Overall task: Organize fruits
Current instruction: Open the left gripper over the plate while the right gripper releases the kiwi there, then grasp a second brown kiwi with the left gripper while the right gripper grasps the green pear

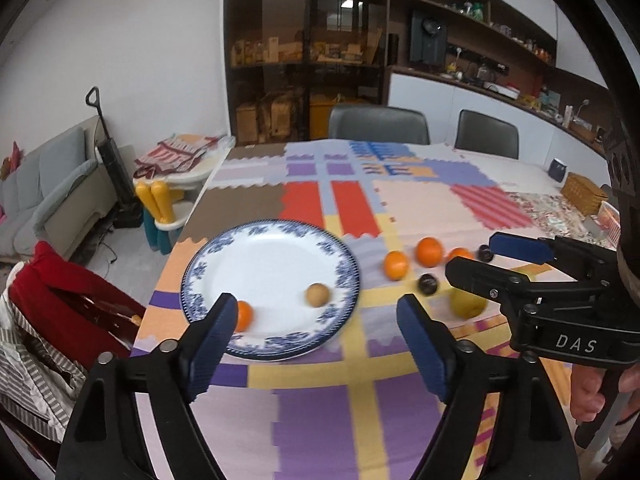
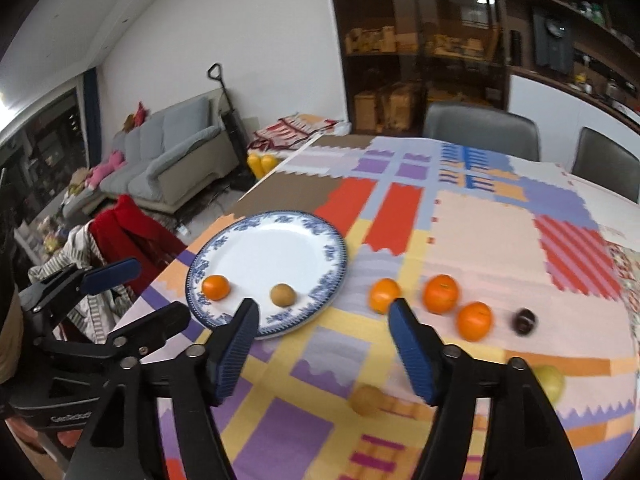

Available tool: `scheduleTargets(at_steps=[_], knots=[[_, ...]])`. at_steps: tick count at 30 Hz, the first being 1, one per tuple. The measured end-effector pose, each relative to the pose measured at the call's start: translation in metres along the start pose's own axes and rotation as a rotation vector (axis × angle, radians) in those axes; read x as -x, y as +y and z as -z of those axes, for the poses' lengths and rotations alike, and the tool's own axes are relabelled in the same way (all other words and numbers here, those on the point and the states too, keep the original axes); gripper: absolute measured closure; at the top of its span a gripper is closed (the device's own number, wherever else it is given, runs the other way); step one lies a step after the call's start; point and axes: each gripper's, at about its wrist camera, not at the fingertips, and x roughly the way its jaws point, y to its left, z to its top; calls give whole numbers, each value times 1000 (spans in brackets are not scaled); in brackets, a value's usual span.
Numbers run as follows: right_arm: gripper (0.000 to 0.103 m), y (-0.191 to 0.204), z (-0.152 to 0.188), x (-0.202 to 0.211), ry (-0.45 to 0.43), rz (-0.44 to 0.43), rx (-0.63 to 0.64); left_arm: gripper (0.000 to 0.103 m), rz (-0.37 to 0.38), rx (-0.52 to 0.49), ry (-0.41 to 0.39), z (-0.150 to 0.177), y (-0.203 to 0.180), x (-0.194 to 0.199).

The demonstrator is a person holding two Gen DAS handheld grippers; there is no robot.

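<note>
Two fruits [image 2: 216, 287] on plate [image 2: 320, 229] beyond empty right gripper [image 2: 322, 312].

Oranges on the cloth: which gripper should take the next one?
Right, probably. The right gripper is empty, jaws open, with the nearest orange just past its tip. The left gripper faces the plate.

A grey fabric sofa [image 2: 168, 152] sits along the white wall, a black upright vacuum [image 2: 232, 120] beside it, and two grey padded chairs [image 1: 378, 124] behind the patchwork-covered table [image 1: 420, 200].
</note>
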Motion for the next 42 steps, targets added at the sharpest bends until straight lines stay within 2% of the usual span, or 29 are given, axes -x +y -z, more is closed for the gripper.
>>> scheduleTargets(at_steps=[7, 14, 26, 31, 36, 39, 41, 42], knots=[[28, -29, 15, 38, -24, 80, -31, 8, 15, -61, -22, 4, -41, 13], [25, -61, 38, 61, -30, 174, -54, 8, 60, -89, 21, 16, -74, 0], [25, -117, 60, 61, -5, 320, -121, 8, 53, -96, 131, 32, -110, -45], [25, -141, 68, 46, 39, 338, -162, 9, 33, -111, 157, 35, -117, -63], [25, -154, 78, 25, 81, 309, -197, 15, 40, -84, 196, 38, -118, -82], [25, -159, 81, 13, 99, 303, -201, 22, 41, -71, 226, 41, -118, -93], [25, -162, 82, 7, 107, 298, -199, 33, 50, -64, 244, 43, -119, -99], [25, -163, 82, 4, 114, 299, -199, 35, 53, -63, 249, 43, -119, -102]])
